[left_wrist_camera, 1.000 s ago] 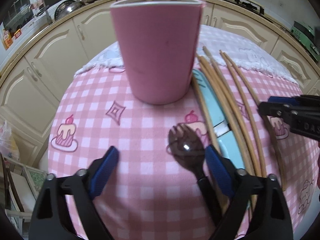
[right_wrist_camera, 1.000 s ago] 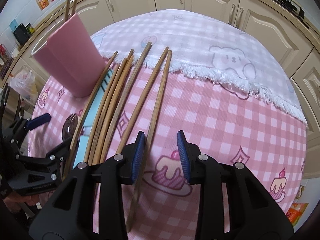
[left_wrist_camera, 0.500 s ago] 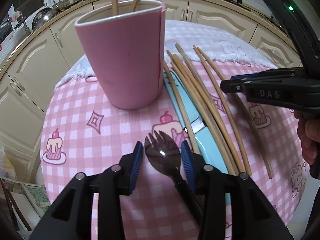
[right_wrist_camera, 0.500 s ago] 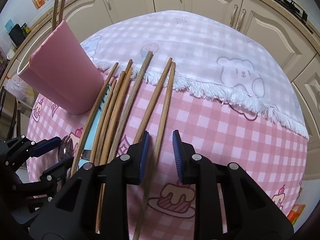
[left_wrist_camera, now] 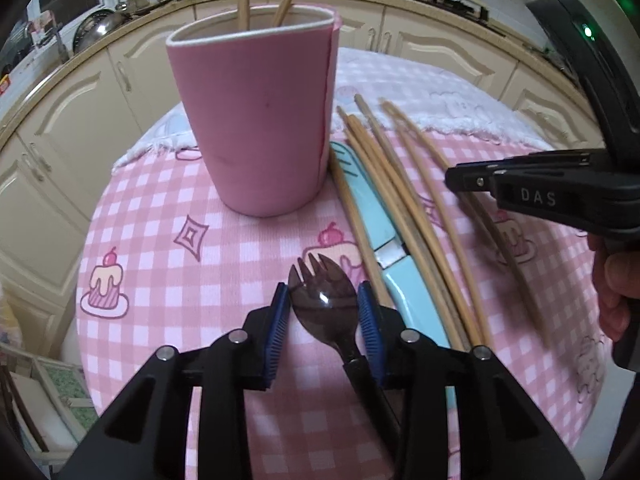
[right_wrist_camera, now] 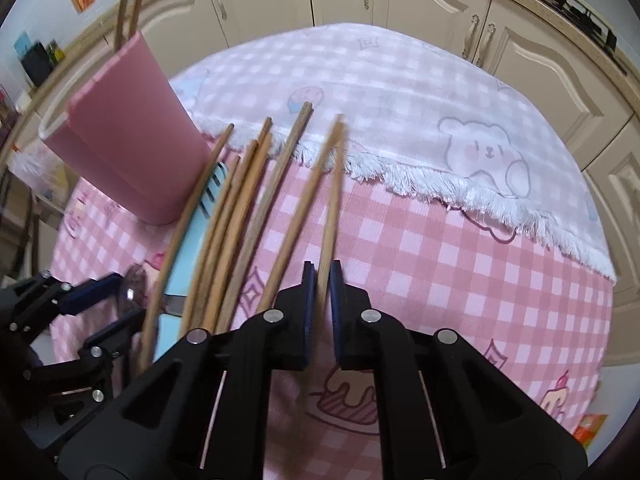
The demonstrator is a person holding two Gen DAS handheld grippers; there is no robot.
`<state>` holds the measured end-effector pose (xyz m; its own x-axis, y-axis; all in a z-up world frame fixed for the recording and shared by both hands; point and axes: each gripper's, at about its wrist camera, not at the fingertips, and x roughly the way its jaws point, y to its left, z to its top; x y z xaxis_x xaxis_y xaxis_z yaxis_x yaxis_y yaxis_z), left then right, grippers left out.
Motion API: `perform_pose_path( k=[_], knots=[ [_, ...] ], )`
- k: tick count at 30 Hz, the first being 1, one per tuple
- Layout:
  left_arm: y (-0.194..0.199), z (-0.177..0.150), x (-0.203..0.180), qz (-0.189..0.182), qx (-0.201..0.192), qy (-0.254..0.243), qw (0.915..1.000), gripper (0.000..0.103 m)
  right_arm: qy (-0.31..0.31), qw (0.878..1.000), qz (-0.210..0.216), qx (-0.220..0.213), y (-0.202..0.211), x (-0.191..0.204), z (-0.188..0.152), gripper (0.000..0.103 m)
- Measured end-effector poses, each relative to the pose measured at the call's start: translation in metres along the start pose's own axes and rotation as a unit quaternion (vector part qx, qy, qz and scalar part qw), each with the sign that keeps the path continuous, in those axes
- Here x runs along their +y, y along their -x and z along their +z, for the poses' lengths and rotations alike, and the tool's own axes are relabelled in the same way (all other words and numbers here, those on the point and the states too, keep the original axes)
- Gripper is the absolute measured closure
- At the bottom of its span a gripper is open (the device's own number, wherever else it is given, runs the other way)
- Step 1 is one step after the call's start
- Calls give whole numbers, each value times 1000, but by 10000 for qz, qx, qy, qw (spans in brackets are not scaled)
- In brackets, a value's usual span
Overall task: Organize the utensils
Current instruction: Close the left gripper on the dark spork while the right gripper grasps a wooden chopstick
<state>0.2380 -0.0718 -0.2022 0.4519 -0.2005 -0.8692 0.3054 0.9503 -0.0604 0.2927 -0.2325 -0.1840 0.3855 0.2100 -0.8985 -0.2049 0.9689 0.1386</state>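
Note:
A pink cup [left_wrist_camera: 256, 120] with two chopsticks standing in it stands on the pink checked tablecloth; it also shows in the right wrist view [right_wrist_camera: 124, 140]. My left gripper [left_wrist_camera: 324, 312] is shut on a dark plastic spork [left_wrist_camera: 324, 304], gripping its bowl on both sides. Several wooden chopsticks [left_wrist_camera: 400, 200] and a light blue utensil [left_wrist_camera: 380, 232] lie to the right of the cup. My right gripper [right_wrist_camera: 323, 280] is shut on the rightmost chopstick [right_wrist_camera: 334, 200]. My right gripper shows from the side in the left wrist view [left_wrist_camera: 472, 178].
A white fringed cloth with a bear print [right_wrist_camera: 460, 140] covers the far part of the table. Cream kitchen cabinets [right_wrist_camera: 400, 0] run behind the table. The table's edge drops off at left [left_wrist_camera: 84, 280].
My left gripper closed from wide open onto the spork's bowl. My right gripper narrowed and shut on the rightmost chopstick.

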Motion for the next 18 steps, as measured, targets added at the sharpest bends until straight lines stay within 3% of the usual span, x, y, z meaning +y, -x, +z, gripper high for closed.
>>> perform_pose_path(
  k=[9,18],
  knots=[
    [44,-5,13,-222,-822,-82,9963,69,-608,9930,710,-717,42,-31,-12,97],
    [92,-7,15,-552,-2011,-325,9775,71,-873,9795,1065,-1472,82,-39,-19,97]
  ],
)
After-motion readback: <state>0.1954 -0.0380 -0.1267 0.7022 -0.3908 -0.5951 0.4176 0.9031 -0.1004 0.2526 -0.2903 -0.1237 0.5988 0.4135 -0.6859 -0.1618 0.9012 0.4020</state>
